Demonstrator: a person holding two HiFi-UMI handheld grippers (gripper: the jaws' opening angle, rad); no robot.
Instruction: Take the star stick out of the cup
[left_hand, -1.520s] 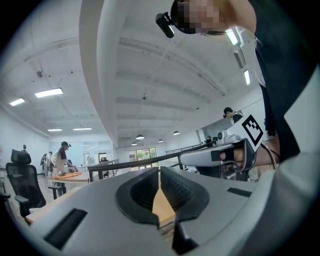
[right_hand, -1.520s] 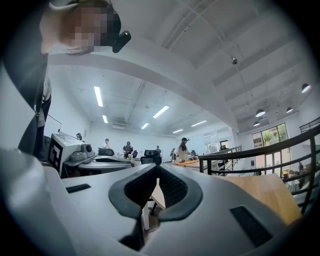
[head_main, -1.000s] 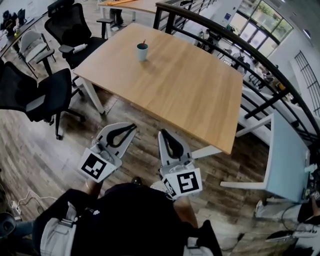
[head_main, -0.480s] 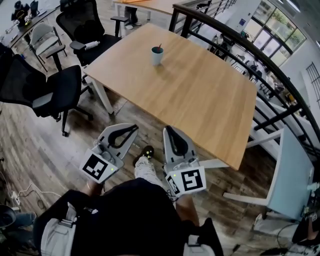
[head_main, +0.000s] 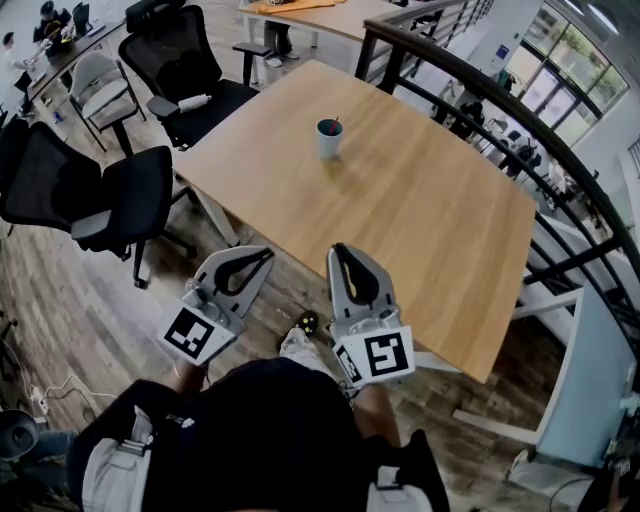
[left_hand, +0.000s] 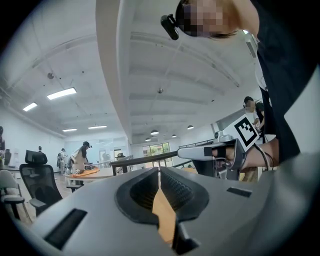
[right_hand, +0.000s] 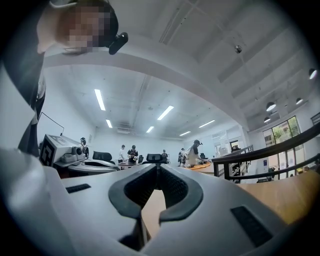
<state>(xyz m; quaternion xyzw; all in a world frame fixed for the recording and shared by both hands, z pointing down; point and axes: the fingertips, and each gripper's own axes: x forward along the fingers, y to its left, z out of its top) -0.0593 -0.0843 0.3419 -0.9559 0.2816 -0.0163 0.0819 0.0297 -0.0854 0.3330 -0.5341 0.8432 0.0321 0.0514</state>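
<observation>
So at this point I had both tongs held low in front of me, at the near side of the tabletop, and neither was anywhere close to the cup. My left tongs were closed up, tips pressed together with nothing caught between them. The right tongs were the same deal, tips touching and empty. They sat side by side. The left one hung over the wood floor and angled a bit to the right. The right one pointed pretty much straight away from me, and in the head view its tips just overlapped the near edge of the tabletop.

The cup stood upright on the far left part of the tabletop, all by itself, well apart from both tongs. The star stick was in it, with only a short reddish bit poking above the rim. It was too small for me to make out any star shape.

Off to the left were a couple of black office chairs, and a dark railing ran along the far right side. In the right gripper view there were a few people standing round another table way in the back
</observation>
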